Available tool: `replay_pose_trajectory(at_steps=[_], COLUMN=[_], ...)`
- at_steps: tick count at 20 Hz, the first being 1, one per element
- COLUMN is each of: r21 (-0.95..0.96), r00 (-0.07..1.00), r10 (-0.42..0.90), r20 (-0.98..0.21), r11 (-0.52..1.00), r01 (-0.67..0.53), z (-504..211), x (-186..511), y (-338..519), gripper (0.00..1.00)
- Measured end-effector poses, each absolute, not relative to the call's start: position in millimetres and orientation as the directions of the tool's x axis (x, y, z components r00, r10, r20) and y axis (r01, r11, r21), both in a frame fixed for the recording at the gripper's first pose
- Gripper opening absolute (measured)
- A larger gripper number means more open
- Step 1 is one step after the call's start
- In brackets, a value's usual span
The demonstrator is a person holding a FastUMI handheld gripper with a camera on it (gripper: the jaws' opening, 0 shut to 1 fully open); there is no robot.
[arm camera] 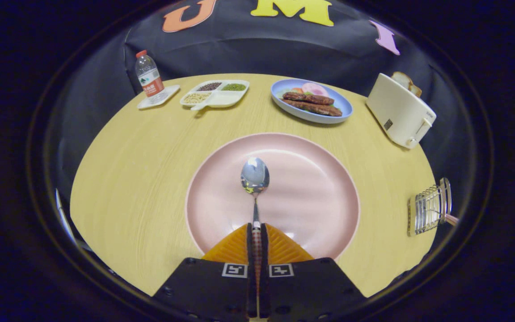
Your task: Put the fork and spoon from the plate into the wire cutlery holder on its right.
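We look along our gripper (256, 230), and its two orange fingers (233, 248) are squeezed tight on the handle of the spoon (255, 178), whose shiny bowl sticks out just ahead of them over the middle of the big pink plate (320, 201). The wire cutlery holder (428, 208) stands off to the right of the plate, near the edge of the yellow table (141, 165), with something pink poking out of it that may be a handle. Far beyond the plate we see a water bottle (149, 79), a white tray (216, 93) with beans, a blue plate (312, 102) of food and a white toaster (399, 110) with bread in it.
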State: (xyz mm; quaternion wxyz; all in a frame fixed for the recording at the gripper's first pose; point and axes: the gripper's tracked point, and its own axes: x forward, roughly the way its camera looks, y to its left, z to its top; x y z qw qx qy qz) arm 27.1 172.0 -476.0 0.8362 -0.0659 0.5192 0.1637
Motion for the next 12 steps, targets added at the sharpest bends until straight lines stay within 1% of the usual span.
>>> replay_pose_trajectory(at_steps=[2, 5, 9, 12], r21=[0.089, 0.101, 0.11, 0.124], r00=[0.382, 0.38, 0.408, 0.396], r10=[0.219, 0.223, 0.229, 0.221], r20=[-0.898, -0.898, -0.884, -0.891], r11=[0.94, 0.943, 0.949, 0.958], r01=[-0.33, -0.316, -0.295, -0.257], z=[-458.6, -415.0, -342.2, -300.0], x=[19.0, 16.5, 32.7, 41.0], y=[163.2, 134.2, 71.5, 11.7], gripper=[0.03, 0.03, 0.03, 0.03])
